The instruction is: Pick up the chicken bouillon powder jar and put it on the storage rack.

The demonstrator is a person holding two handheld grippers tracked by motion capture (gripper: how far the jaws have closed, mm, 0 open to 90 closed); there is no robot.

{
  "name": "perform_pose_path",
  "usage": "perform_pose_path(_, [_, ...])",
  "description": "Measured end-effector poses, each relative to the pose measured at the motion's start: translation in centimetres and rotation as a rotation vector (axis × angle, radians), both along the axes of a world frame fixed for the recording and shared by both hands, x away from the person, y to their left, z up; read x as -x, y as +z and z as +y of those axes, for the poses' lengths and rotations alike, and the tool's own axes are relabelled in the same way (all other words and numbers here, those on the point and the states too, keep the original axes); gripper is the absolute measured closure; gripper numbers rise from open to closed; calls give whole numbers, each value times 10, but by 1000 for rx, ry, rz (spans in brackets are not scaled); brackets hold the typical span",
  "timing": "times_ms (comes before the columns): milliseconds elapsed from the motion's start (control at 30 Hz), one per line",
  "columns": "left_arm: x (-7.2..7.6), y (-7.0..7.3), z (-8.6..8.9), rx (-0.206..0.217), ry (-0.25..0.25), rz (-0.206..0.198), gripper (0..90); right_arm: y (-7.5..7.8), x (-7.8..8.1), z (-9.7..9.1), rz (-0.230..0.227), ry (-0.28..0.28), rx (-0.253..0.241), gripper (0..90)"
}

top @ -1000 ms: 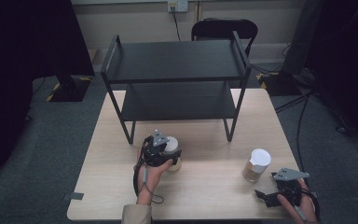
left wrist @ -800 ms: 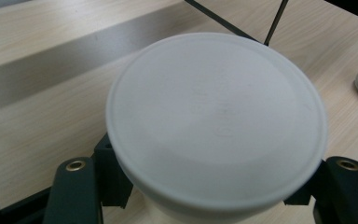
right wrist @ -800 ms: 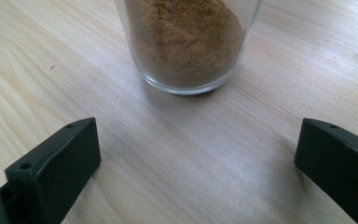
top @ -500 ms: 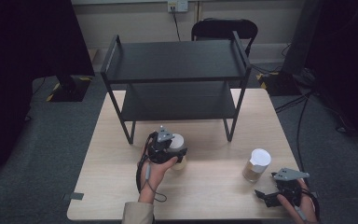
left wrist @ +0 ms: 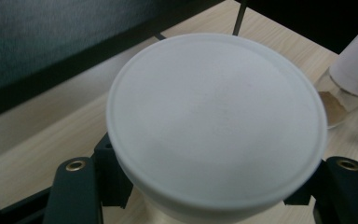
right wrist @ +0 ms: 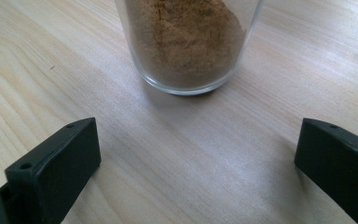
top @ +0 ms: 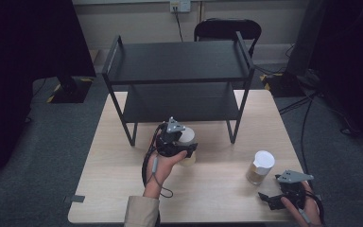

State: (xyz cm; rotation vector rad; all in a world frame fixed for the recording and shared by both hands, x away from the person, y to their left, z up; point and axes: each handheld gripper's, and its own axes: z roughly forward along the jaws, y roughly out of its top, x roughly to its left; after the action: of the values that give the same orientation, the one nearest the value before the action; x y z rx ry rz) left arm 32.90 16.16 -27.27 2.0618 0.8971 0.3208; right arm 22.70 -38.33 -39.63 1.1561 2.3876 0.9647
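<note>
**Lifting the First Jar Toward the Rack**

Holding a white-lidded jar (top: 187, 142) in the left claw (top: 182, 150), clenched on the body just under the lid (left wrist: 216, 116), pads pressing both sides. Raised off the wooden surface (top: 108, 189), just in front of the black two-tier rack (top: 179, 61), both shelves bare. Judged as the carrying step: grasp done, placement on a shelf not yet made. Waiting near the right edge, a second jar (top: 260, 168) of brown powder (right wrist: 186, 37), white-capped, standing upright on the surface. Resting just behind it, the right claw (top: 276, 198), released and spread wide, touching nothing. Left to do, by the look of things: shelving the held jar, then grasping and shelving the other.
</note>
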Motion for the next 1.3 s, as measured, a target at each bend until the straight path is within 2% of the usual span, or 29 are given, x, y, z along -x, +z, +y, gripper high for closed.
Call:
perform_pose_path(267, [-8, 23, -12, -8, -41, -5, 349, 0, 0, 0, -1, 1, 0, 0])
perform_pose_path(533, [-15, 42, -21, 15, -74, -2, 349, 0, 0, 0, 0, 0, -1, 0])
perform_pose_path(767, [-17, 69, -31, 10, -96, -18, 349, 0, 0, 0, 0, 0, 0, 0])
perform_pose_path(967, [-23, 91, -34, 31, -129, -11, 349, 0, -1, 0, 0, 2, 0, 0])
perform_pose_path(1200, [-22, 108, -38, 31, -141, -25, 349, 0, -1, 0, 0, 4, 1, 0])
perform_pose_path(1300, [-23, 115, -37, 48, -141, -22, 349, 0, -1, 0, -1, 6, 2, 0])
